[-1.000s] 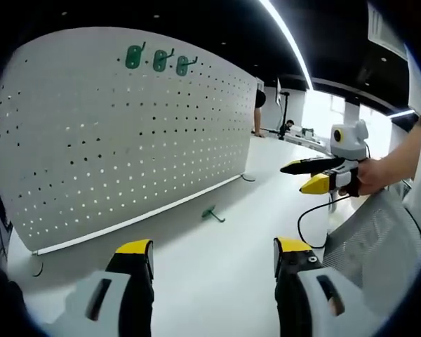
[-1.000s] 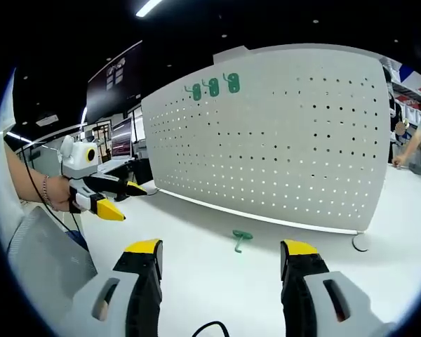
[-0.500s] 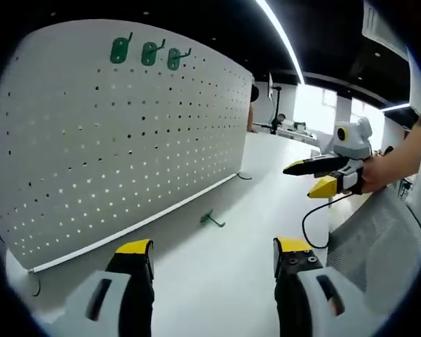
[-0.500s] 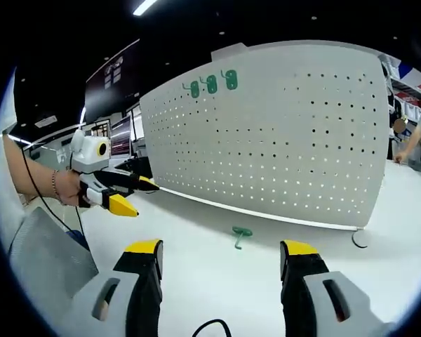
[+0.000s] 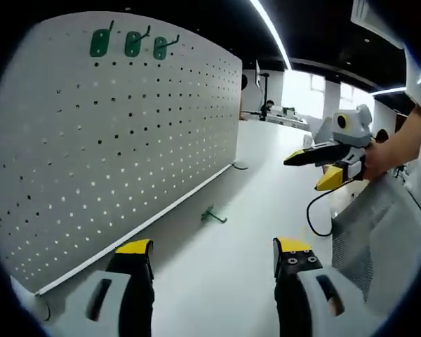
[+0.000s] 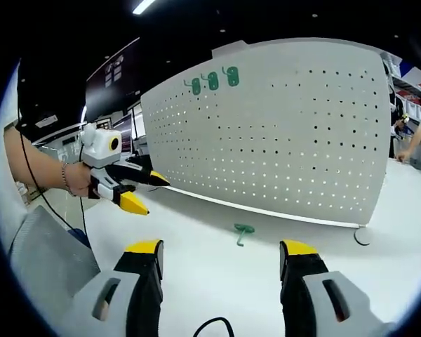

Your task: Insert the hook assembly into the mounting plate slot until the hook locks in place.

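Status: task barely begun, as far as these views show.

Left gripper view, L to R: the pegboard (image 5: 119,133), i.e. the mounting plate, stands upright on the white bench (image 5: 217,274). Three green hooks (image 5: 130,43) already hang in a row near its top edge. The loose green hook (image 5: 212,215), the one you need, lies flat on the bench just in front of the board's foot rail, touching neither gripper. Your left gripper (image 5: 214,263) sits low, fingers open w/ nothing between them. Further R, your right gripper (image 5: 321,165) hangs in the air well above the bench; its yellow-tipped fingers are parted and empty.

Right gripper view, L to R: left gripper (image 6: 137,189) held up in a hand, fingers spread, no load. Loose hook (image 6: 243,232) lies on the bench (image 6: 217,281) ahead of the right gripper (image 6: 221,263), whose fingers are wide open. Pegboard (image 6: 288,140) behind, w/ the three mounted hooks (image 6: 212,81) at upper L of it.

Done: nothing on the fourth hook; judging from layout, 3 of 4 are mounted.

Left to do: pick up the loose hook, carry it to a free slot (prob. next to the mounted row), push in until it locks. Keep board + hook in frame.
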{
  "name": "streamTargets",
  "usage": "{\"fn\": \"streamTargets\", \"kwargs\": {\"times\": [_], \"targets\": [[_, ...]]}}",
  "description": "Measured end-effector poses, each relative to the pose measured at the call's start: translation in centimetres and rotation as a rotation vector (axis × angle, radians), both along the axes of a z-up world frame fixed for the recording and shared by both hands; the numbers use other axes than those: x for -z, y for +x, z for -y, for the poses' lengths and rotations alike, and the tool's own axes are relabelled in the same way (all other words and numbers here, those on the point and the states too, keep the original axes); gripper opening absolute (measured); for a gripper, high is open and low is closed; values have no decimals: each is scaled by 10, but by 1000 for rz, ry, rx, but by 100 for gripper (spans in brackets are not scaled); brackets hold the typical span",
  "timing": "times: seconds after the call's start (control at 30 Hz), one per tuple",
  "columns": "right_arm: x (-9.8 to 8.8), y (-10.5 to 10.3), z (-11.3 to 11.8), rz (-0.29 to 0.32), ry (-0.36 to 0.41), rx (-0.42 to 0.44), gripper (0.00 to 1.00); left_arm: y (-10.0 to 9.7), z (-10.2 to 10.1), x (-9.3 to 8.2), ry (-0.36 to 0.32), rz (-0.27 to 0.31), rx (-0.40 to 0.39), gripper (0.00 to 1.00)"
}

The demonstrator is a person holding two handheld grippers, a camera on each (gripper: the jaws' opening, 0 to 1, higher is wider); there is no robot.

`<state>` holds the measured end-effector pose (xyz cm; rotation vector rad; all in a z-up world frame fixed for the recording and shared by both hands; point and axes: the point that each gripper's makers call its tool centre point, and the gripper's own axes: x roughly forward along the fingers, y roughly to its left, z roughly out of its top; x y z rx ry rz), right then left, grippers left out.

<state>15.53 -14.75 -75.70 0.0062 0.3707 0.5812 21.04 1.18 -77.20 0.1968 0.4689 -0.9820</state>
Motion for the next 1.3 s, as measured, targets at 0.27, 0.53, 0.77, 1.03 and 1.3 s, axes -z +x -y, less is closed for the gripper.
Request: {"fn": "streamTargets", "kwargs": {"times": [0.27, 0.53, 0.77, 1.03, 1.3], "targets": [[0, -1, 0, -3, -2, 0, 64, 4, 6, 8, 36, -24, 58, 73], [3, -1, 0, -10, -12, -4, 64, 11, 15, 10, 70, -34, 104, 73], [5, -1, -1, -16, -14, -8, 64, 14, 23, 17, 137, -31, 162, 72], [7, -2, -2, -22, -21, -14, 64, 20, 35, 21, 190, -26, 217, 71], [8, -2, -3, -26, -21, -15, 64, 26, 51, 24, 237, -29, 285, 71]]}}
